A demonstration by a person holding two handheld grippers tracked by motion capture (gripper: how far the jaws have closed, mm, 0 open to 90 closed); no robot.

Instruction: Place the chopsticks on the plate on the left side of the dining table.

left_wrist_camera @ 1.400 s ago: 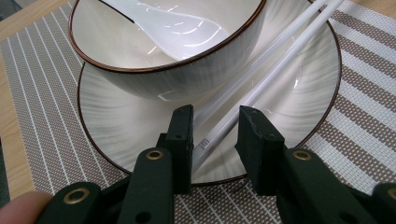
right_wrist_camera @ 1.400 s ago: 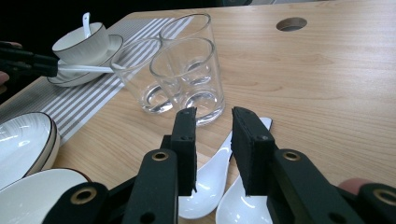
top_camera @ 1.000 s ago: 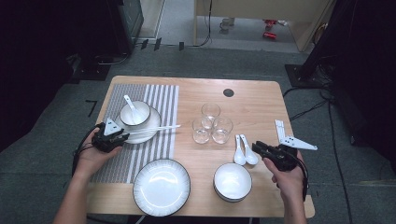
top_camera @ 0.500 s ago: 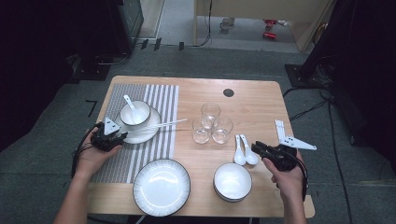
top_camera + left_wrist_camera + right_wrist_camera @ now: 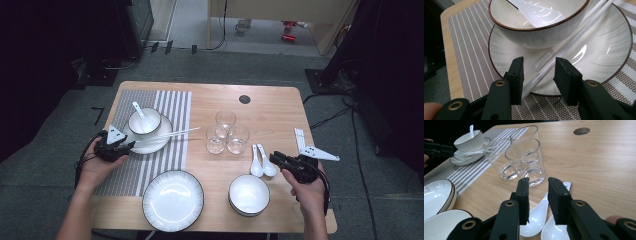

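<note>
- White chopsticks (image 5: 564,53) lie slanted across the plate (image 5: 161,142) on the striped mat (image 5: 172,107) near the table's left edge, their near tips poking over the plate's rim and between the jaws of my left gripper (image 5: 125,146). Those jaws have just been opening and now stand apart on either side of the tips, pads not pressing.
- Ceramic is slick: if I close again off-centre, I judge I would catch one stick and flick the other off the plate onto the mat.
- Pushing forward is a risk too. The bowl (image 5: 536,30) with its spoon (image 5: 536,15) sits on that plate, and the sticks run close along its foot, so a shove could slide the bowl or tip the spoon out.
- Toward the table's middle, three glasses (image 5: 226,132) stand bunched together; the far ends of the chopsticks point their way, though they are apart for now.
- Near the table's right edge, my right gripper (image 5: 278,159) hovers with jaws partly open, holding nothing, just over the handles of two white spoons (image 5: 544,220) lying side by side.
- Closing there could pinch both handles at once, and a swing forward might knock the nearest glass (image 5: 526,161).
- Stacked bowls (image 5: 249,194) by the near edge sit close under that hand.
</note>
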